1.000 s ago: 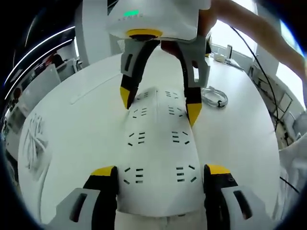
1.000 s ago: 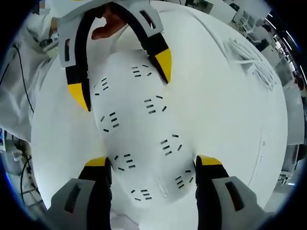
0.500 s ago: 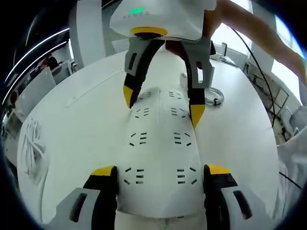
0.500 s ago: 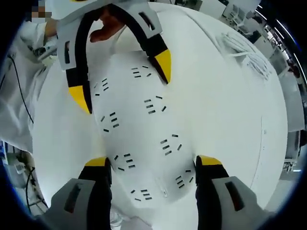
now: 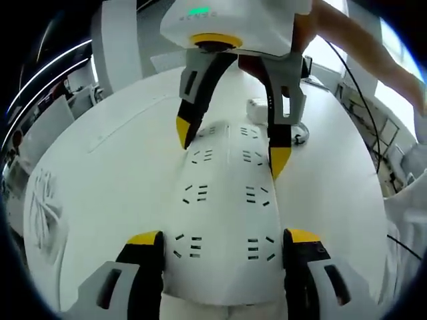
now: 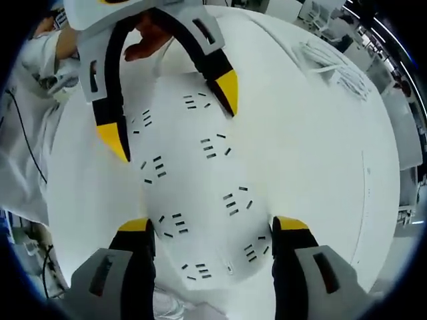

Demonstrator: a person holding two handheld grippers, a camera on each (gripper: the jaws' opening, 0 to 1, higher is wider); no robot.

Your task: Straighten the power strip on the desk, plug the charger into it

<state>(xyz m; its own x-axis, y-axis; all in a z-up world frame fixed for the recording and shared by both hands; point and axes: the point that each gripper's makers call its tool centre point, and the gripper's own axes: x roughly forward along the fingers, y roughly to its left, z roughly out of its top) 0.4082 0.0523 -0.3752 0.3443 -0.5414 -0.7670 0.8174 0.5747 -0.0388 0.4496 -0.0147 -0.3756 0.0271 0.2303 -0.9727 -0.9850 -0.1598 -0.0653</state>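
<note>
A wide white power strip (image 5: pixel 223 200) with two rows of sockets lies on the round white table (image 5: pixel 107 167). My left gripper (image 5: pixel 223 239) is shut on its near end, one yellow-tipped jaw against each long side. Over the far end, my right gripper (image 5: pixel 230 147) reaches in from above and straddles the strip. In the right gripper view the strip (image 6: pixel 193 173) runs from my right gripper (image 6: pixel 213 225), shut on that end, up to the left gripper (image 6: pixel 172 113). A small white block, perhaps the charger (image 5: pixel 257 105), sits beyond the strip next to a coiled cable (image 5: pixel 300 133).
A bundle of white cable (image 6: pixel 337 67) lies near the table's edge. A person's arm (image 5: pixel 347 33) crosses above the table, and a hand (image 6: pixel 150 37) shows behind the left gripper. Desks and chairs stand around the table.
Both grippers keep their hold on the strip. The table and room have slid behind them, and the white block now shows beside the right gripper's finger.
</note>
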